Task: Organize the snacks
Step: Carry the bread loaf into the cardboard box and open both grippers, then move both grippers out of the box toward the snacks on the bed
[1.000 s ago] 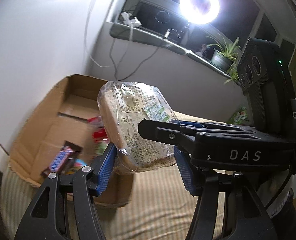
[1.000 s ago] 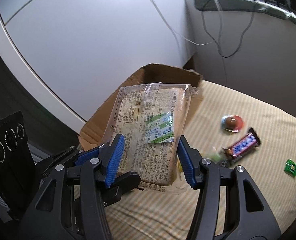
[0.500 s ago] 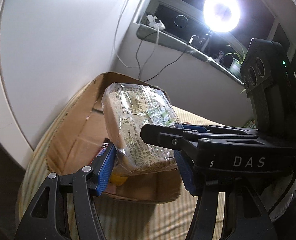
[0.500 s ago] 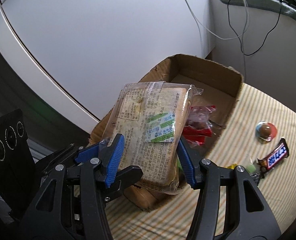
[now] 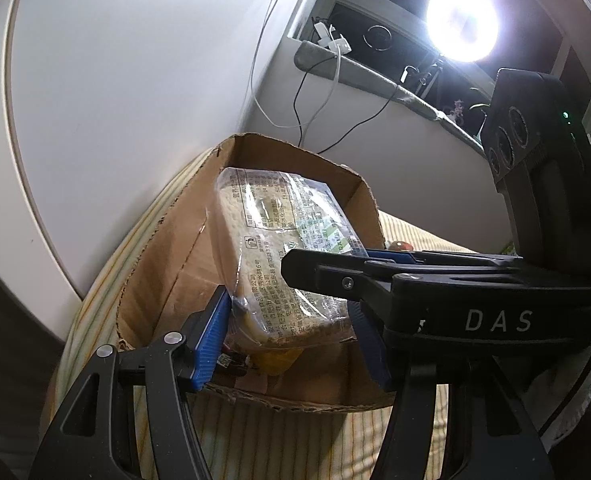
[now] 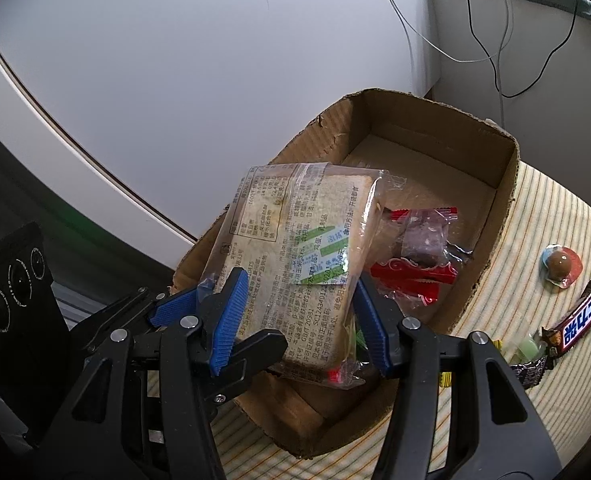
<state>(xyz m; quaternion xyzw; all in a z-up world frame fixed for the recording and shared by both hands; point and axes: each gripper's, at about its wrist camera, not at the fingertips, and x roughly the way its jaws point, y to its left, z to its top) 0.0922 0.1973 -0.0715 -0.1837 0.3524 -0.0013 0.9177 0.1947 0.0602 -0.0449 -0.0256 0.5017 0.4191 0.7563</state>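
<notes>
Right now both my grippers are clamped on the same bread pack (image 6: pixel 295 264), a clear-wrapped slab with a printed label. Left gripper (image 5: pixel 291 332) has its blue pads on the pack's two sides near the lower end; right gripper (image 6: pixel 301 312) does the same from the other direction, crossing the left one. In the left wrist view the right tool's black finger lies across the front of the pack.

Pack is tilted, held in the air above the near end of the open cardboard box (image 6: pixel 507 184), not resting on anything I can see. Box sits on a striped cloth (image 6: pixel 543 208) next to a white wall.

Inside the box: red-and-clear snack wrappers (image 6: pixel 419 256) beside the pack; far end of the box floor is bare cardboard.

Outside the box, on the cloth: a round chocolate candy (image 6: pixel 560 265), a dark chocolate bar (image 6: pixel 577 322), and a small green sweet (image 6: pixel 525 349) just beside the bar.
</notes>
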